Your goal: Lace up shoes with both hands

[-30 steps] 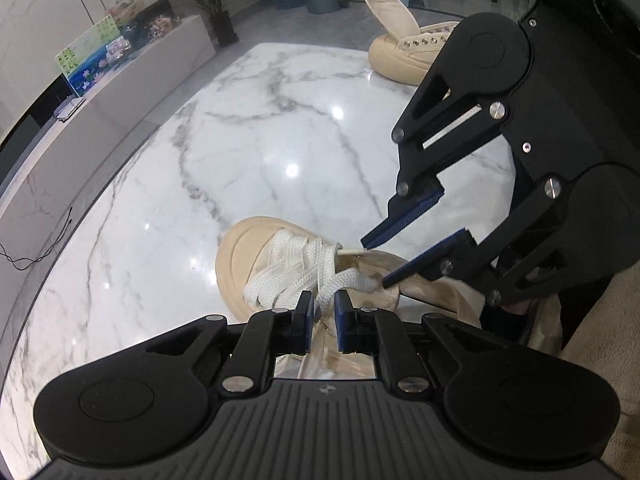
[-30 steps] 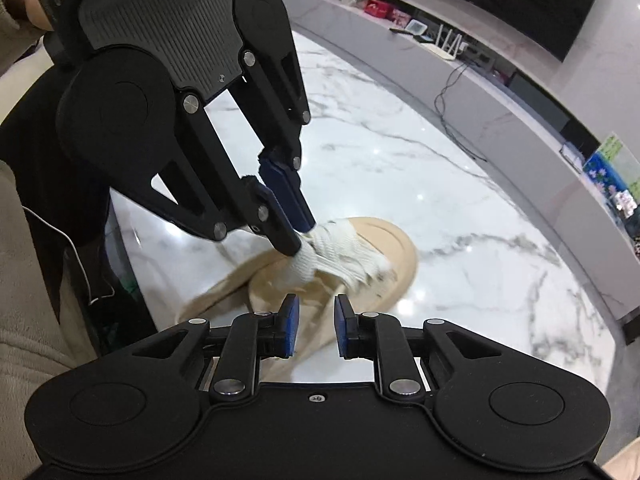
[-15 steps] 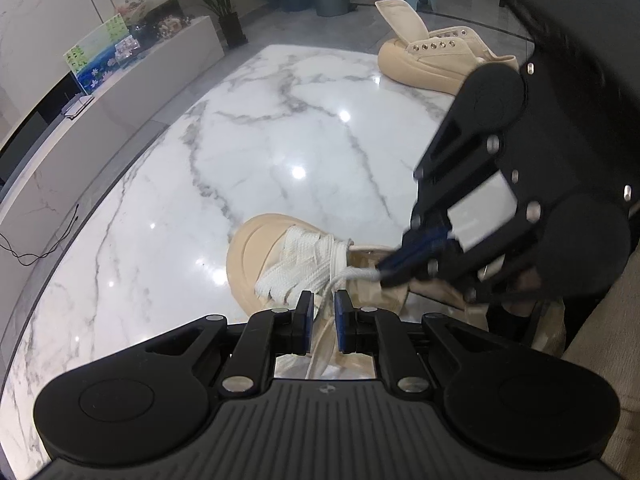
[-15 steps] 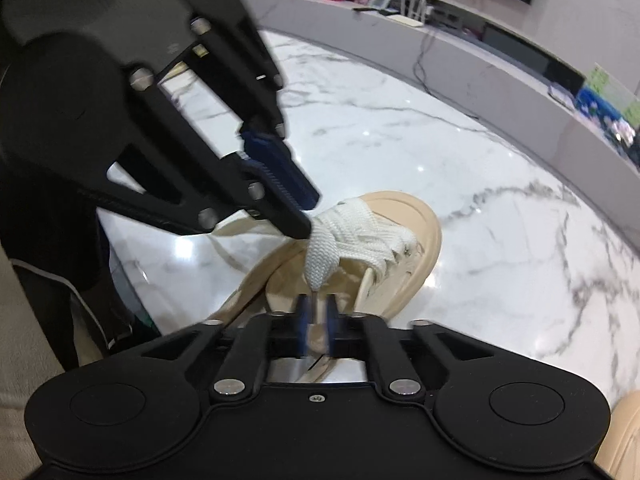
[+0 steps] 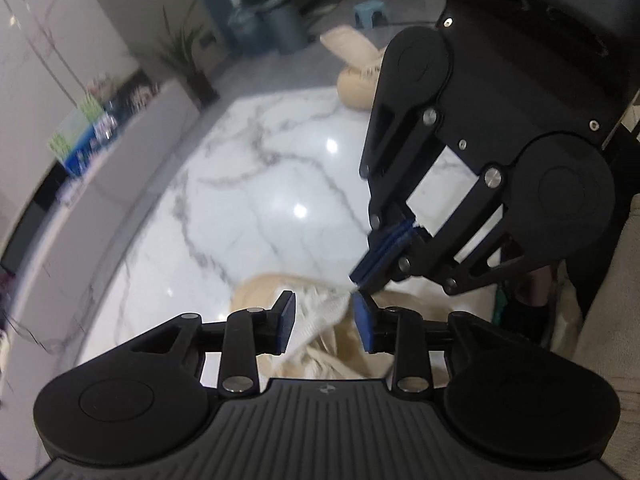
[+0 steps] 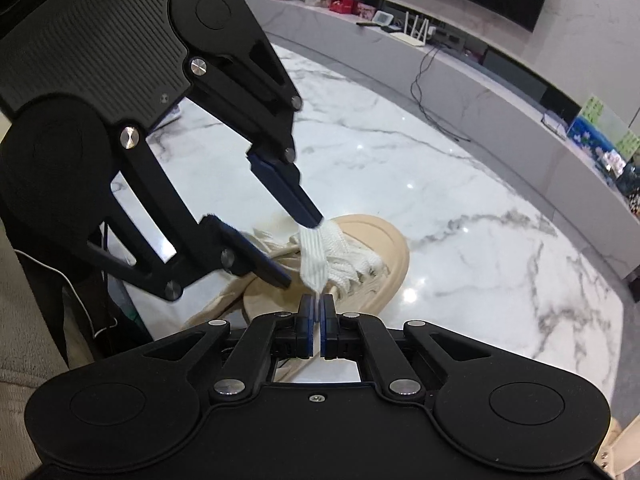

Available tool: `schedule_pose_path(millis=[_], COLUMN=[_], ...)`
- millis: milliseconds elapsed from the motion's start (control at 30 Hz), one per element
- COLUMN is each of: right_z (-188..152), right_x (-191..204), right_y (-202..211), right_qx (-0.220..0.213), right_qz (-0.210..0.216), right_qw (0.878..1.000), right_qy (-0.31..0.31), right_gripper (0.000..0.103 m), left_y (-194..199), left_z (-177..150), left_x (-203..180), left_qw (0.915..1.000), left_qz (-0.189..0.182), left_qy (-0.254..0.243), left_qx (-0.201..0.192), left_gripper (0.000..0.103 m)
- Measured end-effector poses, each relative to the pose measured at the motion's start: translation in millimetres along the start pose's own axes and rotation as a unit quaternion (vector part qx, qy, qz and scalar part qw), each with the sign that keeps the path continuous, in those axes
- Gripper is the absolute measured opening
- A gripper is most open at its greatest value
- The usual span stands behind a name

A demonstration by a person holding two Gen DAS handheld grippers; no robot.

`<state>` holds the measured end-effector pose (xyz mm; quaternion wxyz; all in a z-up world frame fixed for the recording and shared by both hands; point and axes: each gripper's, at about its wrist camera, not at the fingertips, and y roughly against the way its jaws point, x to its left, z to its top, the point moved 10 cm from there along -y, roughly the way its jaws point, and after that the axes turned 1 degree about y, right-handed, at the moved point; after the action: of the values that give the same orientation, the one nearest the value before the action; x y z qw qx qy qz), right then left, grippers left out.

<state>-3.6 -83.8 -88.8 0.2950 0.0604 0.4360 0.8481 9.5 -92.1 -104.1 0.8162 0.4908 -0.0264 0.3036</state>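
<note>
Right gripper (image 6: pixel 317 322) pinches the flat white woven lace (image 6: pixel 316 254) at its tip; left gripper (image 5: pixel 325 322) gapes around it. Beige canvas shoe (image 6: pixel 372 256) just beyond fingertips. Keep lace taut, untwisted.

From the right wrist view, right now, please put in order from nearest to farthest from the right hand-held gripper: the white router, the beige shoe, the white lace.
1. The white lace, clamped in the right hand-held gripper.
2. The beige shoe, just ahead on the marble table.
3. The white router, far back on the long counter.
</note>
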Motion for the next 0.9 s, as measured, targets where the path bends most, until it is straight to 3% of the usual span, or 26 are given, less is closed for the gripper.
schedule_pose_path(millis=[267, 367, 667, 900], right_z=[-1, 0, 3, -3], right_x=[-4, -4, -8, -9], right_y=[4, 6, 13, 11], right_qx=[0.002, -0.002, -0.016, -0.013], right_qz=[-0.006, -0.002, 0.012, 0.008], right_qw=[1.0, 1.0, 1.0, 1.0], right_qy=[0.008, 0.004, -0.007, -0.013], right_gripper=[0.001, 0.001, 0.001, 0.002], left_y=[-24, -33, -43, -34], left_z=[-4, -5, -1, -8], left_x=[-15, -20, -18, -9], left_qw=[0.9918, 0.9851, 0.9899, 0.9946], left_qz=[0.012, 0.016, -0.003, -0.012], left_qy=[-0.123, -0.165, -0.137, -0.084], left_qx=[0.034, 0.045, 0.038, 0.06], left_gripper=[0.03, 0.021, 0.005, 0.002])
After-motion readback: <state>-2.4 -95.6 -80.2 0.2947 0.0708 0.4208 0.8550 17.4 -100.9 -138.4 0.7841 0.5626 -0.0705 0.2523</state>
